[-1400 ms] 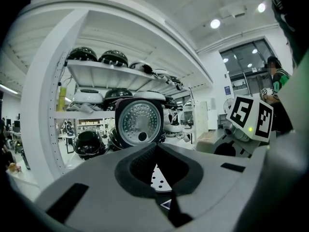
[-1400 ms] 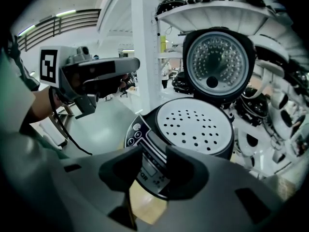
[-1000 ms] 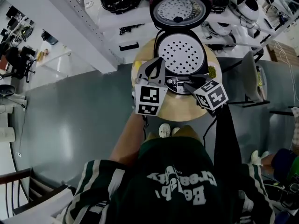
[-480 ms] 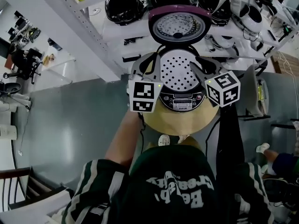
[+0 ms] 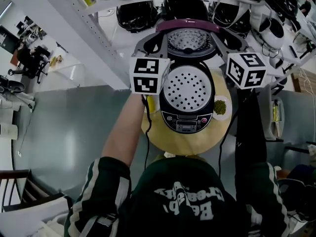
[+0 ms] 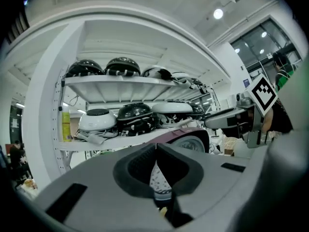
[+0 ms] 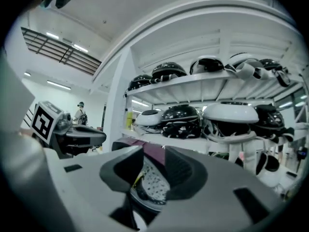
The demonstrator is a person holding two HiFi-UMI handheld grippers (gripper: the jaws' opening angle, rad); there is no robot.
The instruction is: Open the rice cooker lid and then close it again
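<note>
Only in their own views: left gripper (image 6: 155, 151) pressed together, right gripper (image 7: 154, 152) just spreading, both empty.

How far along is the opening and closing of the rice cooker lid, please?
Opening looks done: the lid stands open on the rice cooker. In hand: the left gripper and right gripper are raised beside its rim, the right one's jaws have just been opening, gripping nothing. Closing remains.
</note>
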